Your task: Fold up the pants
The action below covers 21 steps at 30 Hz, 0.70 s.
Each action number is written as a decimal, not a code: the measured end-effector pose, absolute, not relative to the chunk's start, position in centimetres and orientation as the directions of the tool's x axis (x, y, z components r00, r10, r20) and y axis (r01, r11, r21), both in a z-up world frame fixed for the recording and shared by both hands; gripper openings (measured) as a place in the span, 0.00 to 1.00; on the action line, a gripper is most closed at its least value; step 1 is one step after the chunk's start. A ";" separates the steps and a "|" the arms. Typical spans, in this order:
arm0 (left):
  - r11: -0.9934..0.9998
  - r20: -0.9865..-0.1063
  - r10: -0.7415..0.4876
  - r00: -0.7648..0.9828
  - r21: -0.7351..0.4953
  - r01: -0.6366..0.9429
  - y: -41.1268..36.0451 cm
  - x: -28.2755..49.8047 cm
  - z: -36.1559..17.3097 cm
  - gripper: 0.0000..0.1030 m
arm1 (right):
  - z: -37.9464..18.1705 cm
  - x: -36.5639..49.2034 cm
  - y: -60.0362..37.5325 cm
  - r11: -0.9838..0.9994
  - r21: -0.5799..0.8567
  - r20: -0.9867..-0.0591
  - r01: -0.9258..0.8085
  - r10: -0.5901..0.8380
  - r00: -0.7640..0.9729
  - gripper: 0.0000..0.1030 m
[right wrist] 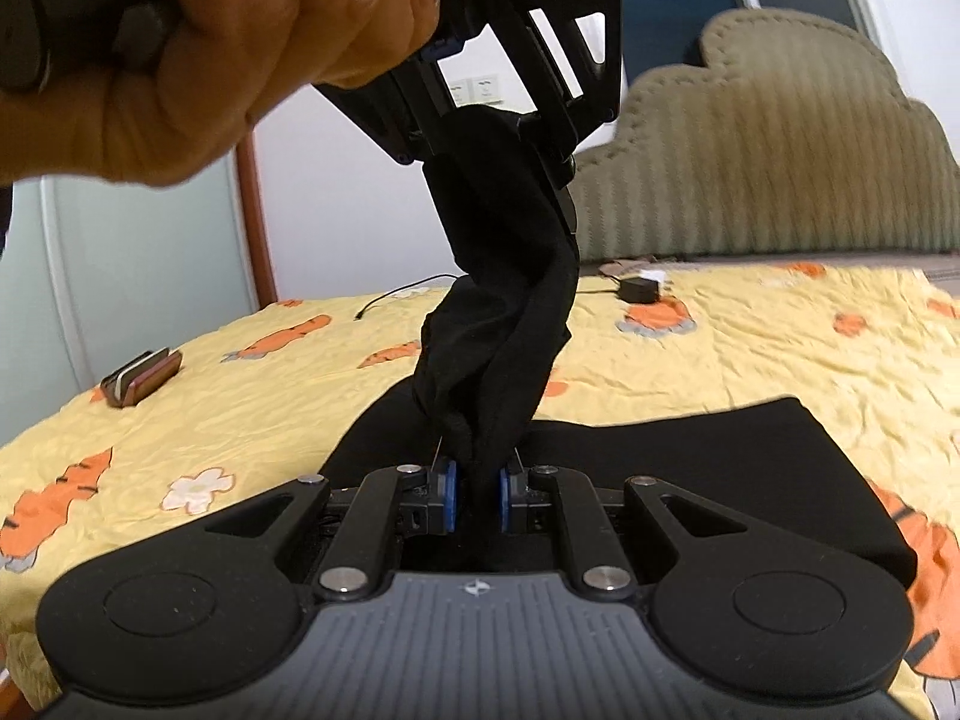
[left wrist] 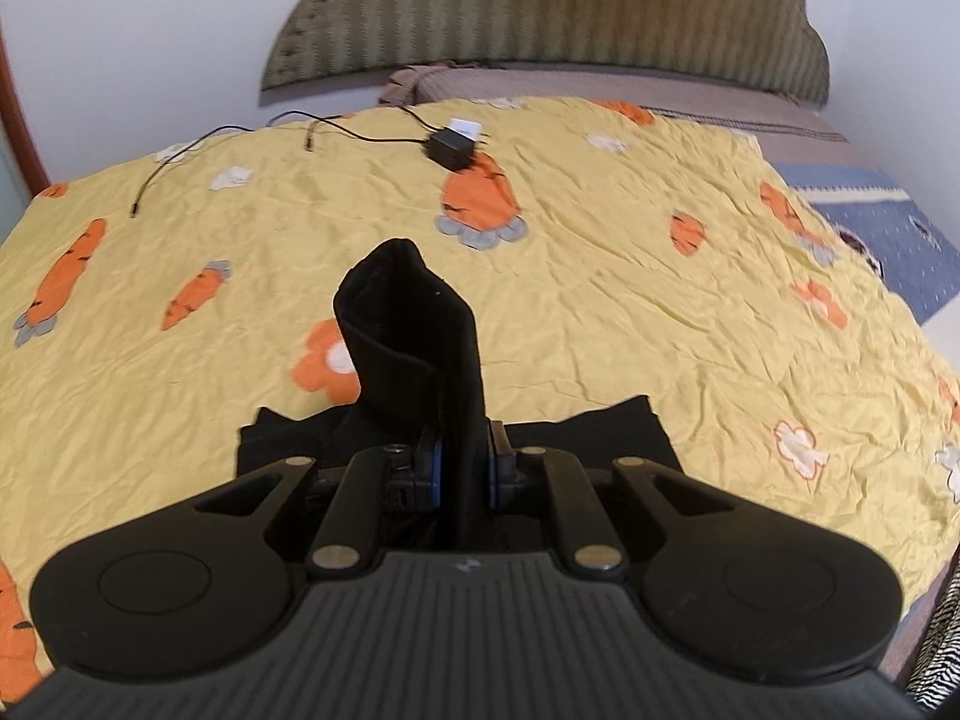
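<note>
Gripping black pants (right wrist: 498, 324) over a bed's carrot-print yellow quilt (left wrist: 630, 276), the left gripper (left wrist: 465, 471) and right gripper (right wrist: 477, 495) each have jaws clamped on bunched fabric. Most of the garment lies flat below. A black charger (left wrist: 450, 147) with its cable sits near the padded headboard (left wrist: 540, 18); what seems a small case (right wrist: 141, 381) rests at the quilt's edge, while the person's left hand (right wrist: 198, 54) fills much of the right view.

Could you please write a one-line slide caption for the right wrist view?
Both tools, right and left, clamp the twisted black pants above the carrot-print bedspread.
</note>
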<state>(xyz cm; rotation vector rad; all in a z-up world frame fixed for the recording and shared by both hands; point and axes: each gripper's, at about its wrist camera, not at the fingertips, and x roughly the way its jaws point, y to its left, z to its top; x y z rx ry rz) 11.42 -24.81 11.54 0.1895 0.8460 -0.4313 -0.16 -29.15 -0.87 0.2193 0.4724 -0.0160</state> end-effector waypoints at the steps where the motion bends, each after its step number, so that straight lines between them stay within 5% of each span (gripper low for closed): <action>1: 0.893 -0.762 -0.295 0.577 -0.005 0.450 -25.4 11.4 11.3 0.11 | -1.0 -0.2 -29.6 0.973 0.219 -0.455 0.075 0.034 0.890 0.12; 21: 0.798 -0.848 -0.262 0.460 0.077 0.598 -36.4 10.7 3.9 0.12 | -5.0 -1.8 -37.1 0.825 0.521 -0.498 0.219 0.085 0.863 0.12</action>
